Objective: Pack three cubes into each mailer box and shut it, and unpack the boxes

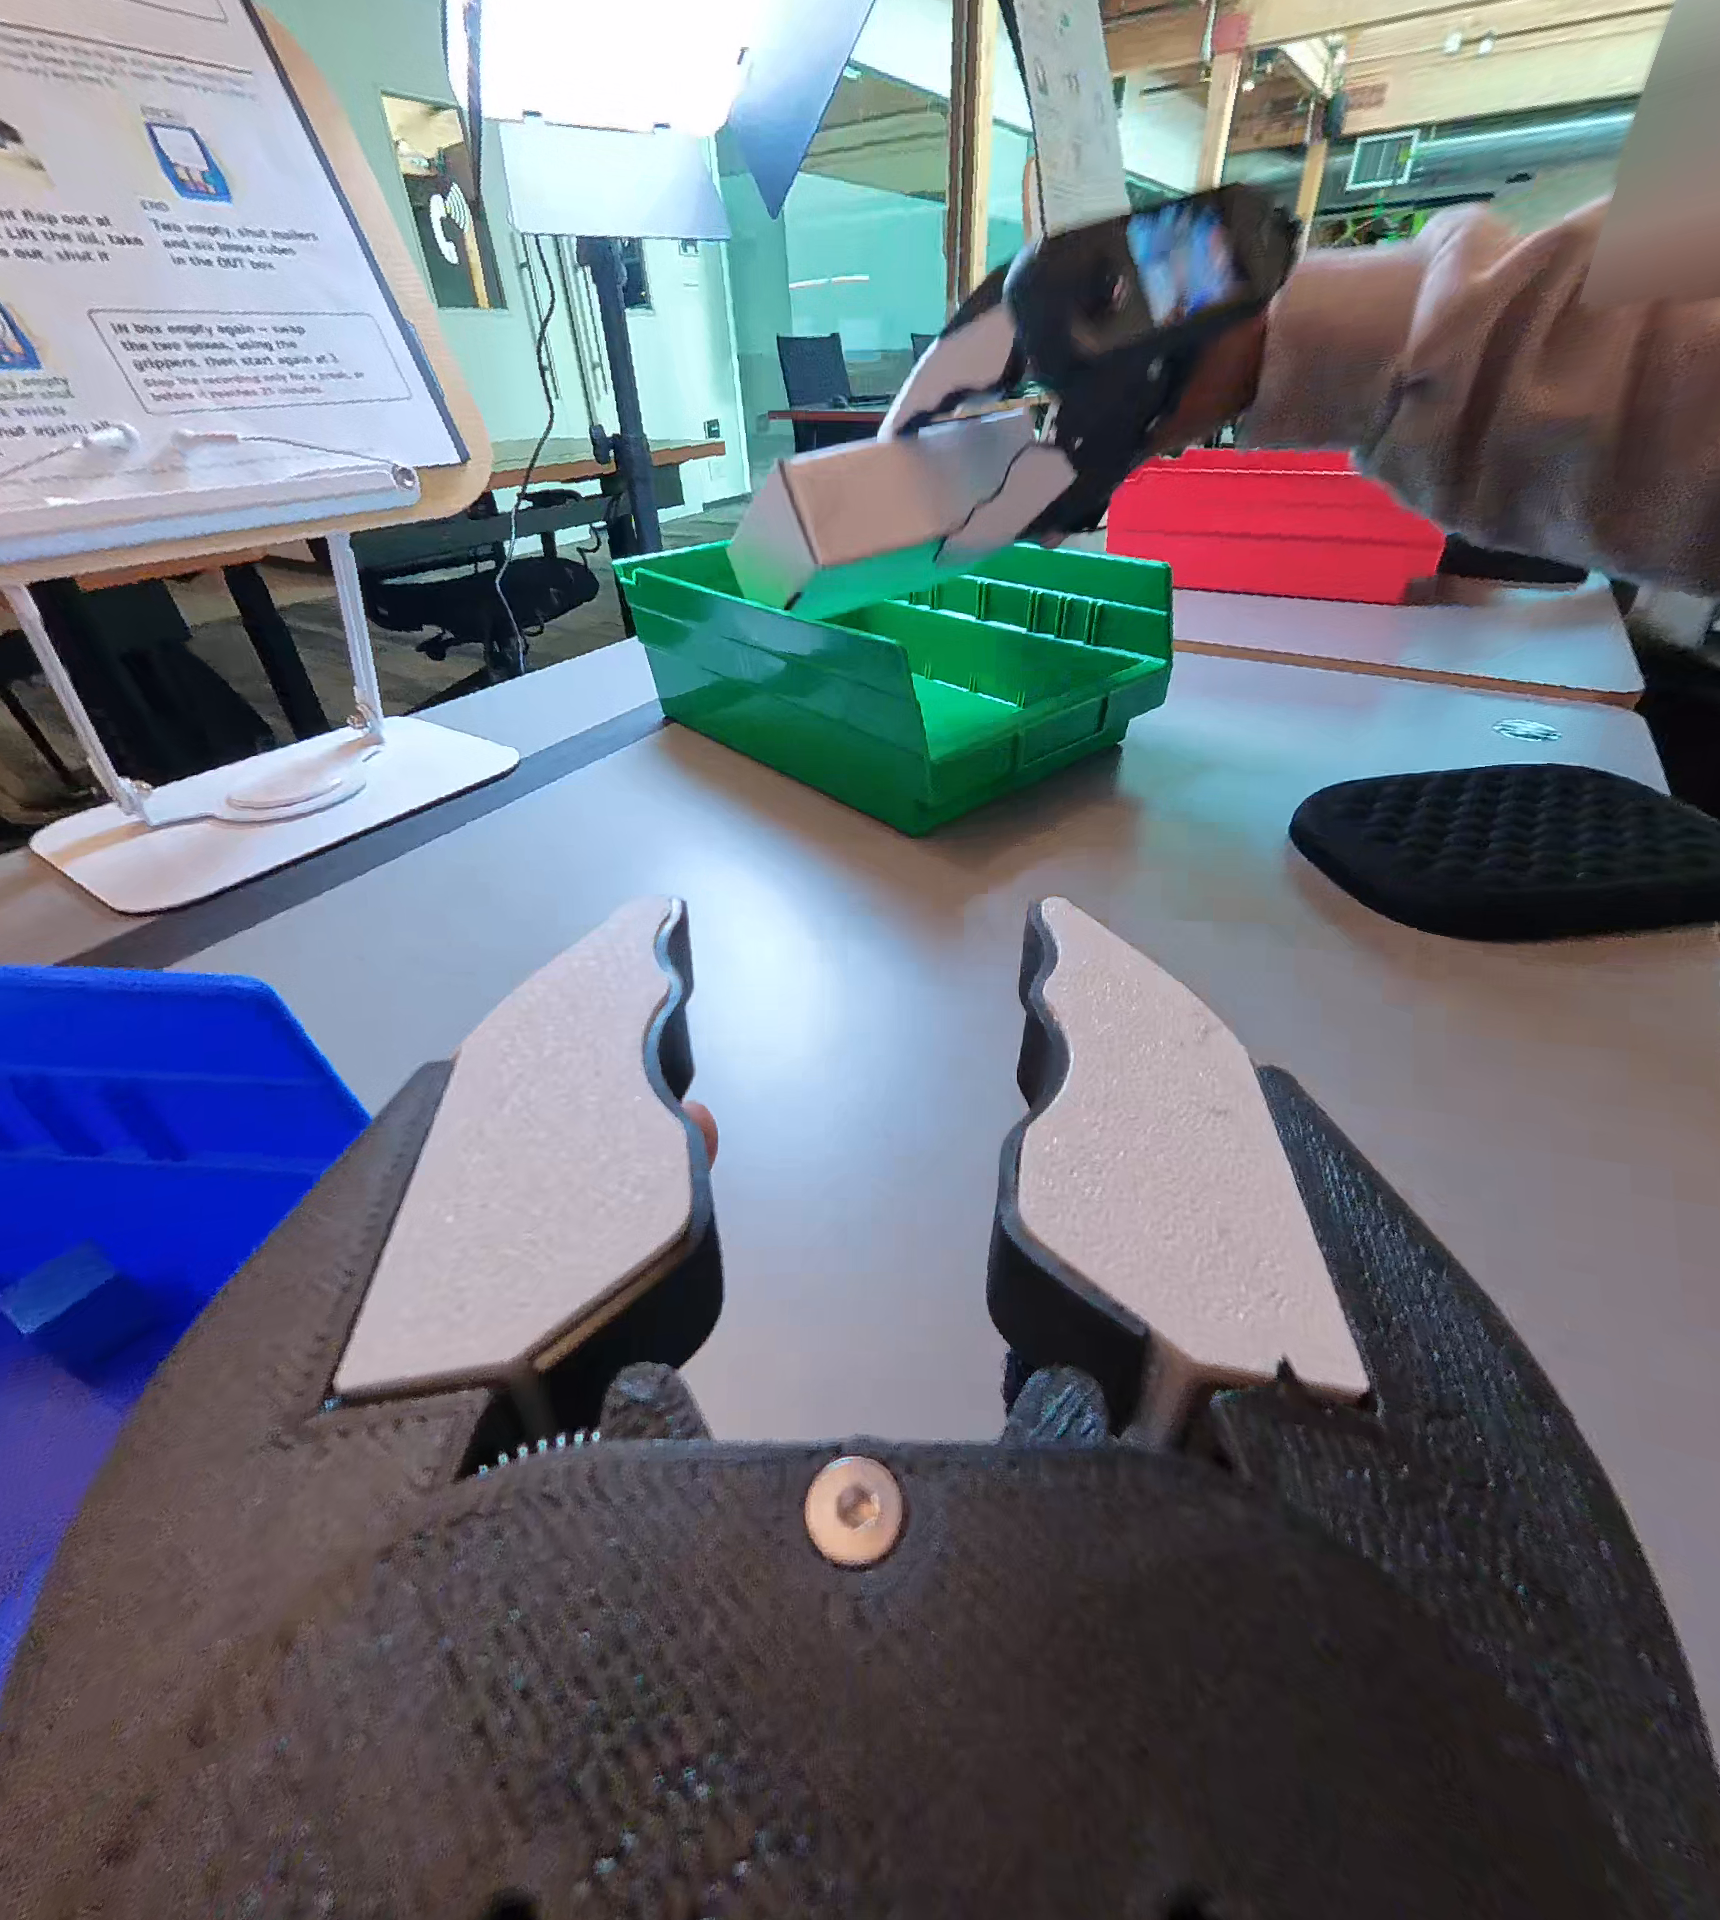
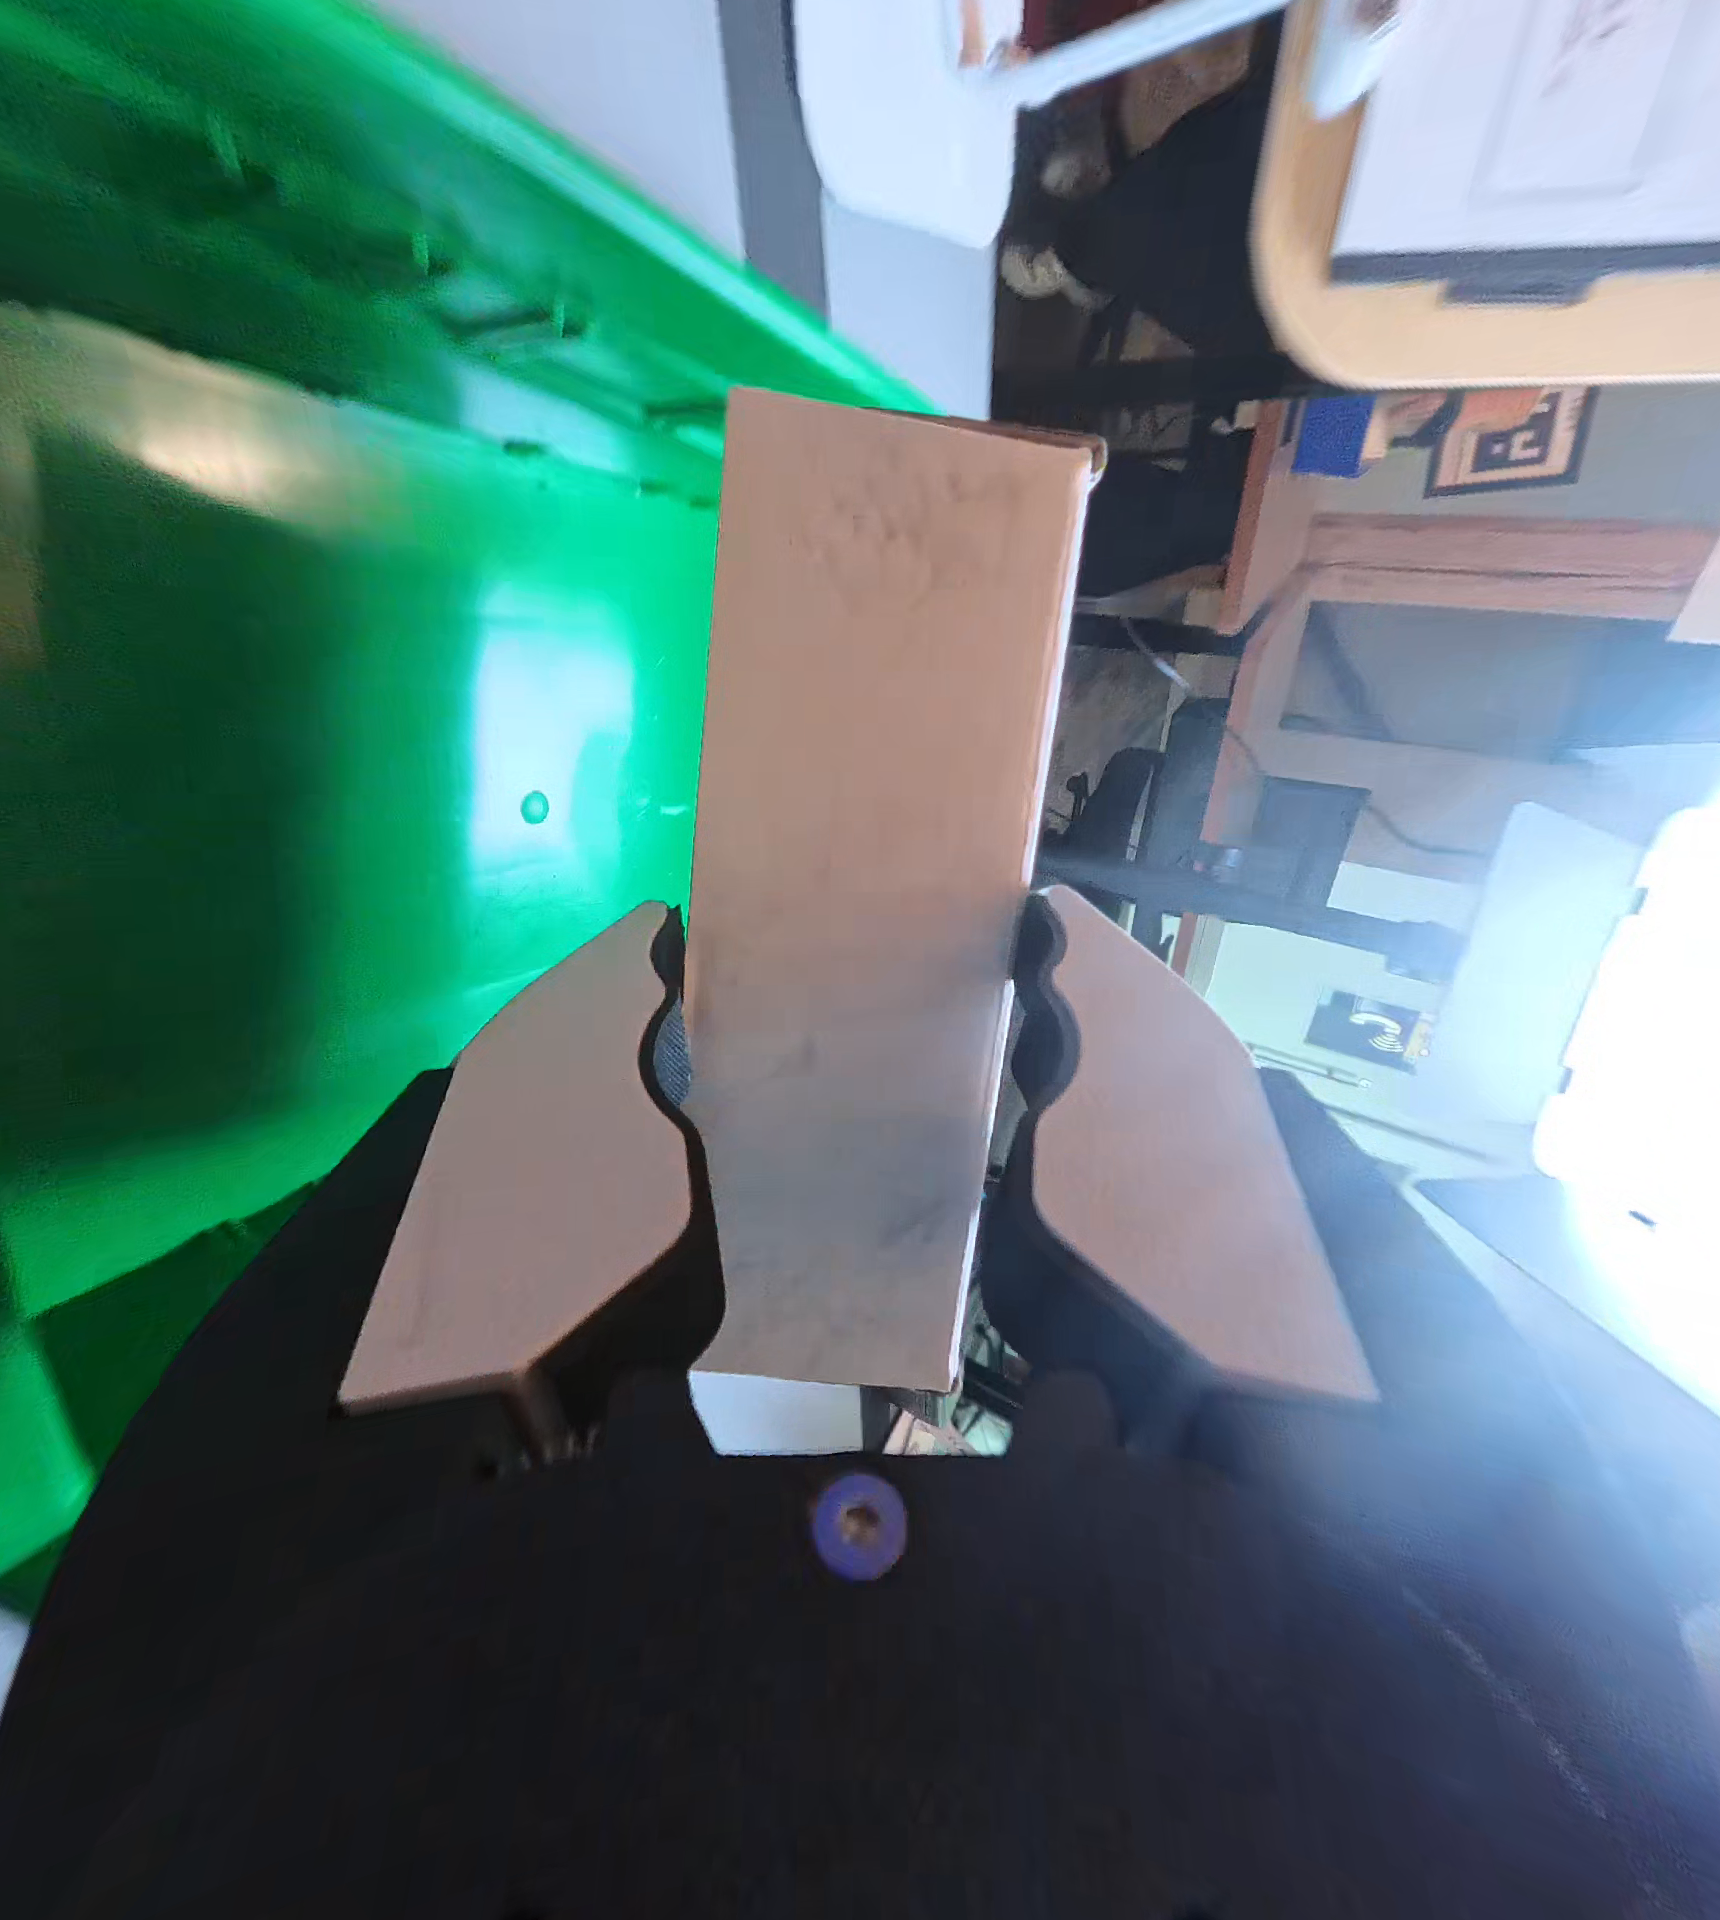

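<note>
The left claw [image 1: 854,1023] sits low over the table [image 1: 835,883] with nothing between its fingers. A bin [image 1: 87,1143] lies just to its left, a document stand [image 1: 243,769] ahead-left, a pad [image 1: 1531,847] ahead-right. Straight ahead stands another bin [image 1: 939,717]; above it the right claw [image 2: 851,1039] holds a tilted mailer box [image 1: 887,499]. A third bin [image 1: 1271,520] lies behind.

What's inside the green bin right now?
The green bin shows bare dividers and floor. The mailer box held over it by the right gripper hides its far corner.
</note>
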A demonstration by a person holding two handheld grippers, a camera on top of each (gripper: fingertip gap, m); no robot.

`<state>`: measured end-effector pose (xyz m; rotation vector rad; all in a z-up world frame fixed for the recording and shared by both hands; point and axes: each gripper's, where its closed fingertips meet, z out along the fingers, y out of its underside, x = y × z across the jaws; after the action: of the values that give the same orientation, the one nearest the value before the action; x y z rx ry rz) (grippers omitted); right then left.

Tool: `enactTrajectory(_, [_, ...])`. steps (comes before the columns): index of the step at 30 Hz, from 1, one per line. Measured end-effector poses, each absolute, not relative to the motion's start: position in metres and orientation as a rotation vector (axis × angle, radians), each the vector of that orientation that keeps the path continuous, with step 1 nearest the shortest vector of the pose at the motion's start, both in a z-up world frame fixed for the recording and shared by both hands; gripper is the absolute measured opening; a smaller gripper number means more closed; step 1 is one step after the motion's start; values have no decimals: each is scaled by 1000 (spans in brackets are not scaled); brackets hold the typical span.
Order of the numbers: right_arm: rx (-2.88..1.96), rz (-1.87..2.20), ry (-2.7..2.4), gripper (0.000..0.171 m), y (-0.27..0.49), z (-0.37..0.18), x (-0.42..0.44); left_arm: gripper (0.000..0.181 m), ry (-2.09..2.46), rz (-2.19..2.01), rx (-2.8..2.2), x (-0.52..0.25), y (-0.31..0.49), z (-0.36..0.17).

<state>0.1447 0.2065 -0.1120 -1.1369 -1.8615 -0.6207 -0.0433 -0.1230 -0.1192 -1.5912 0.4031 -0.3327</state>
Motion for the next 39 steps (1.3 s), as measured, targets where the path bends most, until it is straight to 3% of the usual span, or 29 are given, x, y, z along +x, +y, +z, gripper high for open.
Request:
enactTrajectory(7, [-1109,-666,-1923,62,254,-183,136,59,409,-288,-1640,-48,-118,-135])
enactTrajectory(18, [-1562,-319,-2067,74,251,-204,128,59,406,-268,-1679,-48,-113,-146])
enactTrajectory(21, [-1573,-440,-2118,79,259,-214,138,59,403,-257,-1683,-48,-113,-147])
enactTrajectory(26, [-1527,-576,-1940,54,285,-205,141,58,388,-212,-1678,-53,-111,-143])
enactTrajectory(30, [-1524,-579,-1890,70,267,-200,141,53,314,-179,-1712,-78,-109,-125])
enactTrajectory(39, [-1481,96,-1612,60,141,-124,119,62,244,298,-1915,-240,-91,-83])
